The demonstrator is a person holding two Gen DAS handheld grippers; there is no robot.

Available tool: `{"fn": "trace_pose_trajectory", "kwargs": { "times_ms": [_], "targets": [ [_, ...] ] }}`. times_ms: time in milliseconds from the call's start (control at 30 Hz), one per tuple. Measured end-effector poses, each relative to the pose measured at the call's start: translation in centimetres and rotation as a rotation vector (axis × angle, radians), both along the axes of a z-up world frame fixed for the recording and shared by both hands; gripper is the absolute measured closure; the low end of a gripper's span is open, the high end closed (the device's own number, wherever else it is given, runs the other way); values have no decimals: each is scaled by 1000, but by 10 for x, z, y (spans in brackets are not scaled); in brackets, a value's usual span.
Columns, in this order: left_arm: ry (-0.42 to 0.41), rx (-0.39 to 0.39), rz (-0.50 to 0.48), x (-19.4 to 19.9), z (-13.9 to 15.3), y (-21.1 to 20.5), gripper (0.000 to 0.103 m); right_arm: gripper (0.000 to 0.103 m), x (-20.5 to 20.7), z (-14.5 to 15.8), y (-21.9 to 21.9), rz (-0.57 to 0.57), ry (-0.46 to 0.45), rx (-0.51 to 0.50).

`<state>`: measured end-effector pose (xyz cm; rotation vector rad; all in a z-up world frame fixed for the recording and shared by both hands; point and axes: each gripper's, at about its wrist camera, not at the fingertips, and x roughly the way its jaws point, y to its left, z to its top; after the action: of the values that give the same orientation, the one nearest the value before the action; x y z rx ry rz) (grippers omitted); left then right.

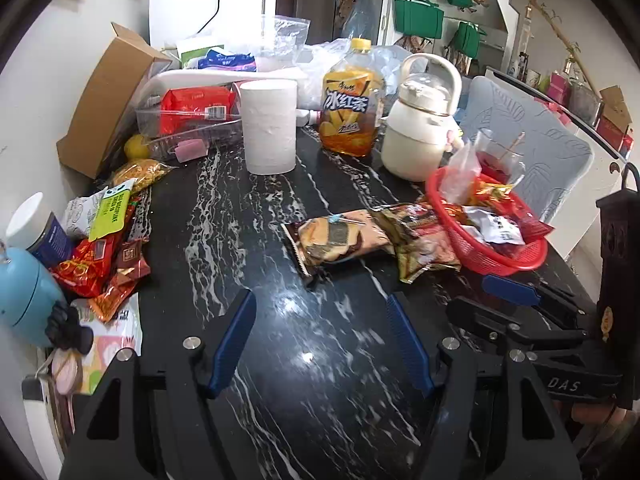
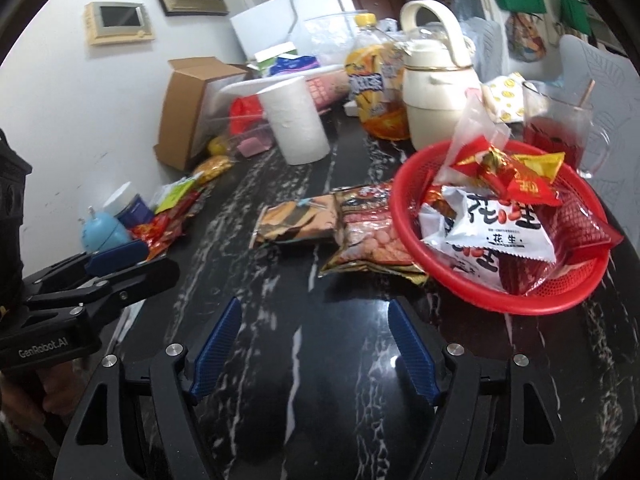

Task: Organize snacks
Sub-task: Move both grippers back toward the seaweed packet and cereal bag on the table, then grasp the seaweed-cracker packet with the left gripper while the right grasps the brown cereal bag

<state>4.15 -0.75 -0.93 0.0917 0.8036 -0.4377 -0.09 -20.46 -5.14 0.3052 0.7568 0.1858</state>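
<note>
Both pairs of fingers stand apart with nothing between them: the left gripper (image 1: 320, 340) hovers over bare dark marble bench (image 1: 280, 420), its blue pads roughly half spread, and the right gripper (image 2: 316, 344) hangs just beside it, spread rather wider and likewise empty, touching no packet

Loose snacks lie ahead of both. Nearest is a biscuit packet (image 1: 340, 236) flat on the bench, and touching its right end a crumpled peanut packet (image 2: 368, 232) that runs up against the red basket (image 2: 404, 216). The basket already holds several sachets, a white peanut bag (image 2: 496, 228) on top. A further heap of red and green wrappers (image 1: 100, 248) sits well apart at the left edge of the bench

These packets look light, soft and crackly, with glossy film that could slide under the pads; the biscuits inside are probably brittle, so a hard squeeze across the middle risks crumbling them. A crimped end seam, or a pinch across the narrow width, seems the safest hold. The present spread of either pair looks enough to straddle the biscuit packet crosswise, the left one only just
</note>
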Motion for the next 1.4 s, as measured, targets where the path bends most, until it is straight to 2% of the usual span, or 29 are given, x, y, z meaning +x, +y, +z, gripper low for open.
{"fn": "trace_pose_trajectory", "kwargs": {
  "times_ms": [267,367,500,700,867,933,1000,1067,1200,1333,1400],
  "targets": [
    [51,-26,-45,42,-13,-4,36,26,33,-22,-1,-52,76,-11],
    [60,-21,-65,54,-17,-5,36,26,39,-26,-6,-97,67,-14],
    [71,-6,-91,71,-18,-9,36,18,46,-27,-9,-153,64,-13],
    [54,18,-152,93,-21,-23,36,18,55,-27,-8,-179,41,-13],
    [67,6,-199,108,-29,-34,36,19,64,-31,-7,-172,73,-15],
    [75,31,-228,113,-33,-44,36,29,65,-32,-8,-157,82,0],
    [95,62,-248,116,-37,-52,36,52,67,-32,-10,-144,88,10],
    [89,75,-275,119,-41,-58,36,59,69,-32,-9,-127,83,10],
    [114,103,-279,131,-50,-61,36,84,69,-32,-2,-79,77,10],
    [189,25,-296,143,-58,-58,36,87,67,-30,-1,-70,66,7],
    [195,17,-314,142,-59,-60,36,88,67,-31,-3,-67,70,21]
  ]
}}
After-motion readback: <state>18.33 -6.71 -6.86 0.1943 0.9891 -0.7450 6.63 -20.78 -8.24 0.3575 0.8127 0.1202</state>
